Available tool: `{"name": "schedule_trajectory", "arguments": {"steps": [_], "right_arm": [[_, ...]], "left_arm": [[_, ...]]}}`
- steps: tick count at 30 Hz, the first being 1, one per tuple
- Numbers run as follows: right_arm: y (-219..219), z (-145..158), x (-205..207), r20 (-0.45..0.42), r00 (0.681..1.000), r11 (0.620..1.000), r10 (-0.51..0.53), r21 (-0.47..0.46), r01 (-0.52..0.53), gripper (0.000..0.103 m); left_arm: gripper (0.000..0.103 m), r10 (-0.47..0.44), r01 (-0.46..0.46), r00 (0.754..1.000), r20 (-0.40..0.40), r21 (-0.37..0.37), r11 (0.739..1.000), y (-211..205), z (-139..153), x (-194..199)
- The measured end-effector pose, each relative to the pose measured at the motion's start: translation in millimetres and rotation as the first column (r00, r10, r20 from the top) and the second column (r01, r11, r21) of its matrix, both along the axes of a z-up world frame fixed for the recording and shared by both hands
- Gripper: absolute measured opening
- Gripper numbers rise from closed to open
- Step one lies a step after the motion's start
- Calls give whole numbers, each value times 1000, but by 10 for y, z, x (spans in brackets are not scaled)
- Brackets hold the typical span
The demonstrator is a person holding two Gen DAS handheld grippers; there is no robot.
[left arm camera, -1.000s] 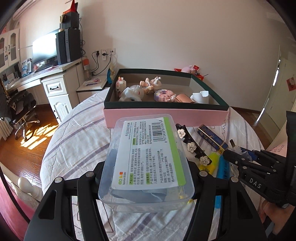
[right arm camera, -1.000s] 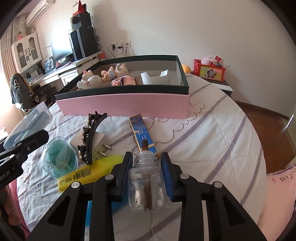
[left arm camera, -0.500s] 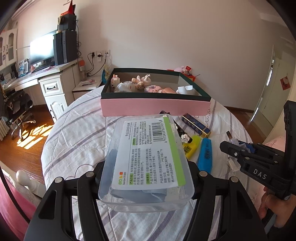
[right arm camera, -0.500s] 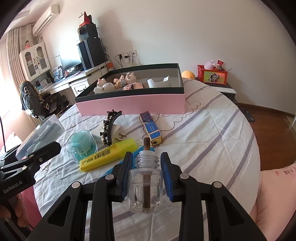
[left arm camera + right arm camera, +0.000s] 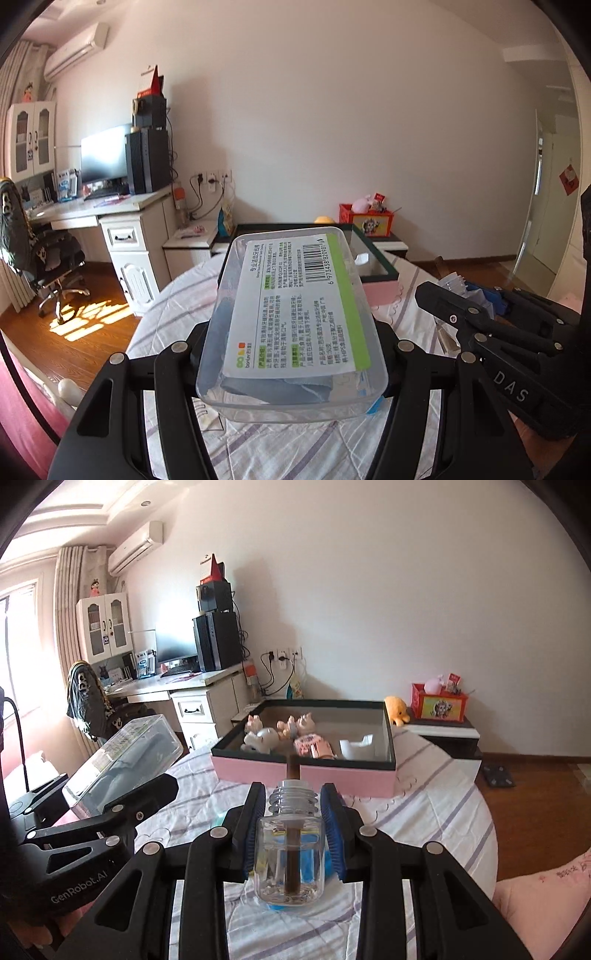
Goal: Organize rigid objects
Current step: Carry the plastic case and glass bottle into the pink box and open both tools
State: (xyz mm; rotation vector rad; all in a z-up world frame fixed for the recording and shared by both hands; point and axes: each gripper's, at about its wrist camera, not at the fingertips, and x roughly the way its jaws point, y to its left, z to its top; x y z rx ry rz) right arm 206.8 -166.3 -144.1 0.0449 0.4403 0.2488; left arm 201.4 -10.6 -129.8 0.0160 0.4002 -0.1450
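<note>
Above the striped bedcover (image 5: 436, 812): both grippers held up, angled slightly downward toward the pink box (image 5: 306, 775).
Left gripper (image 5: 291, 354): jaws clamped on the sides of a clear plastic case (image 5: 291, 317), label up, clear of the bed.
Right gripper (image 5: 293, 834): blue pads (image 5: 334, 834) pressed on a small glass bottle (image 5: 290, 853), upright, wick up.
Pink box: ahead on the bed, figurines (image 5: 266, 734) inside.

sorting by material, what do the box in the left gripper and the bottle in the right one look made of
Lidded box: clear, slightly frosted plastic, probably; contents show through, paper label on top. Small bottle: clear and glossy, glass or hard plastic; threaded neck, brown wick inside.
</note>
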Motion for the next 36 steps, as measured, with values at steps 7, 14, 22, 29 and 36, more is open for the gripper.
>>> {"name": "schedule_trajectory", "arguments": {"steps": [7, 14, 22, 29, 36], "right_arm": [[147, 415, -185, 107, 994, 999, 11, -31, -8, 32], [232, 521, -227, 127, 992, 999, 20, -47, -14, 32], [228, 496, -187, 128, 992, 998, 20, -56, -12, 32], [214, 474, 42, 115, 993, 998, 19, -63, -12, 32], [165, 408, 726, 77, 997, 993, -5, -114, 14, 32]], "left_arm": [[64, 38, -39, 994, 103, 2, 999, 56, 333, -174], [64, 56, -57, 991, 122, 7, 998, 88, 404, -248], [64, 62, -65, 990, 125, 20, 998, 31, 385, -279], [64, 45, -53, 991, 123, 59, 997, -47, 386, -73], [64, -7, 2, 999, 45, 110, 994, -189, 336, 768]]}}
